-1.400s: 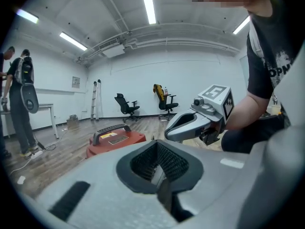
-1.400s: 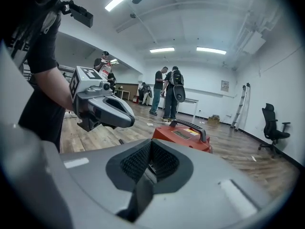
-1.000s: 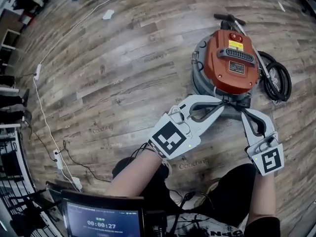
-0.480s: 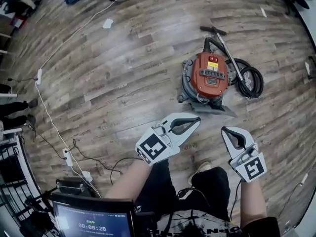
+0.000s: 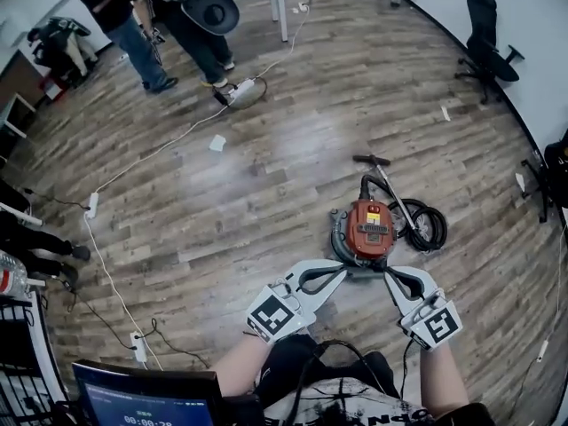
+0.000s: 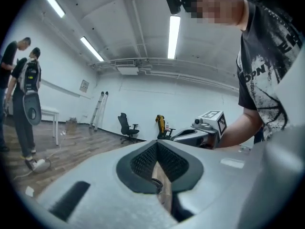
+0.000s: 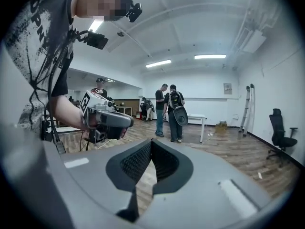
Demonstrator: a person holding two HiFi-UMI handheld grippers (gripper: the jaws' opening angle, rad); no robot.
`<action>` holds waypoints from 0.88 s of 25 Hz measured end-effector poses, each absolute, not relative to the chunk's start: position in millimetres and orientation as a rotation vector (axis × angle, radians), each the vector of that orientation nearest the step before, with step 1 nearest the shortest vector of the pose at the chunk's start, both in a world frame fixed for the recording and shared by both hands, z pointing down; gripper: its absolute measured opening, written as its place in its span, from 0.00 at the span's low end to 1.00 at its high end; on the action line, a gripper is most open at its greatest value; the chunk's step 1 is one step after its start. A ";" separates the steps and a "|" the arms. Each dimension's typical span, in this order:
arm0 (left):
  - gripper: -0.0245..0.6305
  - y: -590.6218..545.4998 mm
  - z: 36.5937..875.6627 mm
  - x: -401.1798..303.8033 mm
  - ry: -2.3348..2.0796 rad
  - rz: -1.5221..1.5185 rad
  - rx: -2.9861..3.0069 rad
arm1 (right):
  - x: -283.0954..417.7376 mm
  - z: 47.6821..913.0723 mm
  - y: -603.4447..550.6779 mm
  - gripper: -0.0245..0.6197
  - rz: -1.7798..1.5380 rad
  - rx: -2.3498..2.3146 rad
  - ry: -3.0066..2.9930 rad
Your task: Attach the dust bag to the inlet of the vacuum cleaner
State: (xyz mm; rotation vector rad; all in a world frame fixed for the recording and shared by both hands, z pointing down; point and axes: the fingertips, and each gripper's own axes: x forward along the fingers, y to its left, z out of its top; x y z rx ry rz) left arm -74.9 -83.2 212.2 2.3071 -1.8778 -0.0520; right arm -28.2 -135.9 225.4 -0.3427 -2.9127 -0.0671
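The left hand-held gripper [image 5: 341, 270] and the right hand-held gripper [image 5: 389, 274] are held out side by side in front of the body. Their tips angle toward each other, near but apart. Both pairs of jaws are pressed together with nothing between them, and both point roughly level across the room. The bare left forearm [image 5: 232, 369] and right forearm [image 5: 441, 382] reach forward from the torso, each hand wrapped around its gripper's rear end.

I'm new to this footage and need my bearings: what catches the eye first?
The orange-topped vacuum cleaner stands on the wooden floor right of centre, a black hose coiled at its right. Below it, the left gripper and right gripper are shut and empty. Two people stand at the upper left.
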 end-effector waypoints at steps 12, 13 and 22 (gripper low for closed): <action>0.04 -34.9 151.3 -117.8 -2.100 0.003 2.207 | -89.5 166.9 -84.0 0.05 -0.092 -0.600 -2.967; 0.04 -33.2 150.4 -117.7 -2.123 -0.001 2.183 | -92.5 163.6 -82.2 0.05 -0.098 -0.635 -2.969; 0.04 -55.5 126.6 -108.6 -2.341 -0.077 2.019 | -93.0 142.5 -109.4 0.05 -0.165 -0.900 -2.943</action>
